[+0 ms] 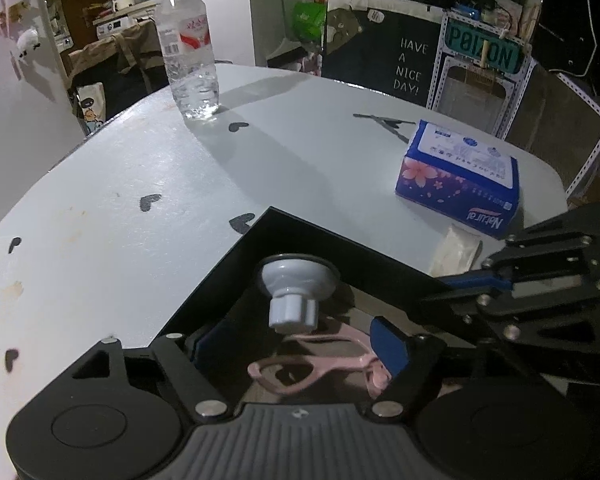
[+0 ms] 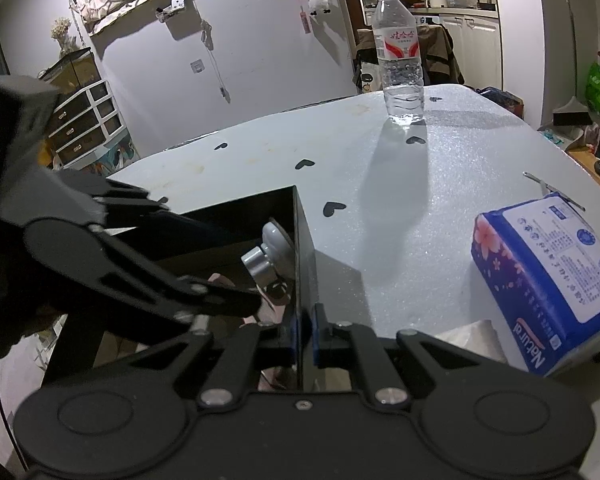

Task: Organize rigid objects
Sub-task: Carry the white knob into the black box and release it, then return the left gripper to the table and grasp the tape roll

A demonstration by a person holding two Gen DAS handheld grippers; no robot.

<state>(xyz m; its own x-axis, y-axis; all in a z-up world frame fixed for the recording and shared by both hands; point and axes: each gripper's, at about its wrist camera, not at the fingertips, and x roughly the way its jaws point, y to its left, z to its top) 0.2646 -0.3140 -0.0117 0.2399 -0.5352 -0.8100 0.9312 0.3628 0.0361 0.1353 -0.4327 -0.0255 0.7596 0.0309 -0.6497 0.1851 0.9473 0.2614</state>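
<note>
You had the open box [image 1: 300,236] at the near edge of the table [image 1: 140,200], with the suction-cup knob [image 1: 296,296] inside against its far corner and the scissors [image 1: 320,368] lying on the floor of the box, nearer than the knob. Your left gripper [image 1: 296,352] reached into the box over the scissors; your right gripper [image 2: 305,336] straddled the box's right wall (one finger inside, one outside). The tissue pack [image 2: 548,284] lay right of the box, and the water bottle [image 2: 400,52] stood upright well behind, toward the far edge.
</note>
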